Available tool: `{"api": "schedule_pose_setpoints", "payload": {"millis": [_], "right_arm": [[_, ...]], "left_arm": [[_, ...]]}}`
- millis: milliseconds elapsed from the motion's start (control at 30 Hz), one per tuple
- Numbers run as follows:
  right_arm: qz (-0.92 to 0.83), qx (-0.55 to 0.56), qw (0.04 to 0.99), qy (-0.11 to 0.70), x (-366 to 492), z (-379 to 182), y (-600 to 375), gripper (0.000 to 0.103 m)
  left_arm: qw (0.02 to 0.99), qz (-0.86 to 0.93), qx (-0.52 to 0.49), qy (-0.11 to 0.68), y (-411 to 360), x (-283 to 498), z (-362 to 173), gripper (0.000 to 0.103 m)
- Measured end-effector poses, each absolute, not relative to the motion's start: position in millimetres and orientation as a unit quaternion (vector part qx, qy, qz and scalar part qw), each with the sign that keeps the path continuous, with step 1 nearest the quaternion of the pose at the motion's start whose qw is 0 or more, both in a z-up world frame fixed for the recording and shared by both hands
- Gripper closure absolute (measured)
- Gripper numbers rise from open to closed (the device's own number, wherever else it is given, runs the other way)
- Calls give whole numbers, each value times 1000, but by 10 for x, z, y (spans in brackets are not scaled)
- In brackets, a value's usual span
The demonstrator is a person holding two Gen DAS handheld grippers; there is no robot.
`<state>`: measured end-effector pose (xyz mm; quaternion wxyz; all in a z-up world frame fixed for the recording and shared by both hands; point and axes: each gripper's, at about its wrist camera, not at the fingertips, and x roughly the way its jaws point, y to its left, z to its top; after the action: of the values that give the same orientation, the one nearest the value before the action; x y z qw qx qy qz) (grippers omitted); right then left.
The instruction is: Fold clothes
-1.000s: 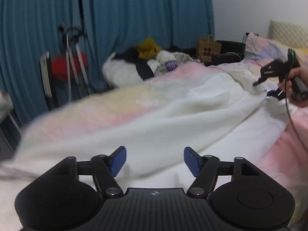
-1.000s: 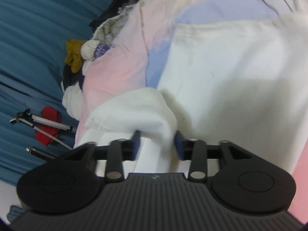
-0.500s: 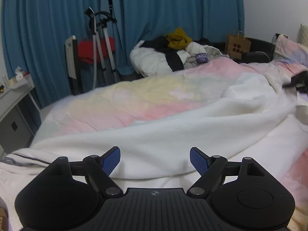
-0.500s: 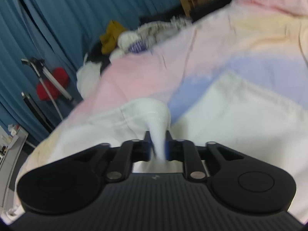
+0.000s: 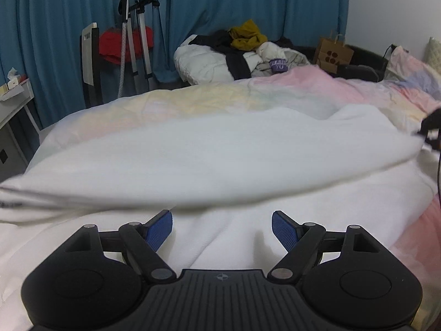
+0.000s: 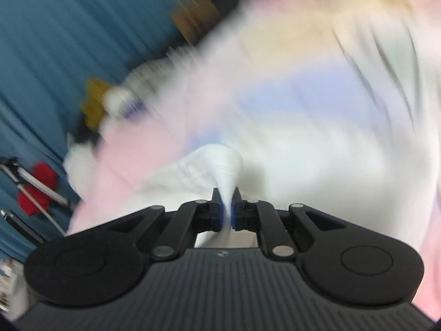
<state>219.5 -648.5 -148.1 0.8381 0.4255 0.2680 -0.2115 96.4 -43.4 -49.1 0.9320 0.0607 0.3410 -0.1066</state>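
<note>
Right hand-held gripper (image 6: 226, 213) clamped on a white garment (image 5: 220, 151), left one (image 5: 222, 230) apart: the thin pinch may slip.

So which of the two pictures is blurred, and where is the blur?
Right wrist view: heavy motion smear over the bedspread and curtain; only the right tool and pinched white garment stay sharp. Left wrist view: mostly sharp, but the garment's raised fold smears.
</note>
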Motion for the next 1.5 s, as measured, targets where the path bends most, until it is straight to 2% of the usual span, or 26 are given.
{"api": "schedule_pose_setpoints", "payload": {"millis": [333,600,900,1200,1333,1400,1467,1500], "right_arm": [[-229,528,789,215,1742,-1345,-6262,95],[-263,499,803,192,1648,-1261,-5940,94],[-314,546,755,181,1540,-1507,-6186,94],[-314,537,762,181,1593,-1553,-6222,94],[-307,536,765,183,1630,-1585,-6273,94],[-305,537,764,184,1642,-1606,-6287,94],[-305,536,764,187,1660,-1630,-6298,94],[-305,536,764,189,1668,-1639,-6303,94]], "left_arm": [[935,-159,60,310,-574,861,-431,22],[929,-195,56,309,-965,1199,-305,22],[896,-302,48,322,-2462,2450,-184,22],[856,-311,100,402,-3905,3536,-878,24],[845,-307,102,425,-4071,3685,-1138,32],[848,-316,93,415,-4091,3681,-1172,44],[848,-323,100,407,-4103,3660,-1161,90],[848,-326,102,405,-4093,3640,-1134,95]]}}
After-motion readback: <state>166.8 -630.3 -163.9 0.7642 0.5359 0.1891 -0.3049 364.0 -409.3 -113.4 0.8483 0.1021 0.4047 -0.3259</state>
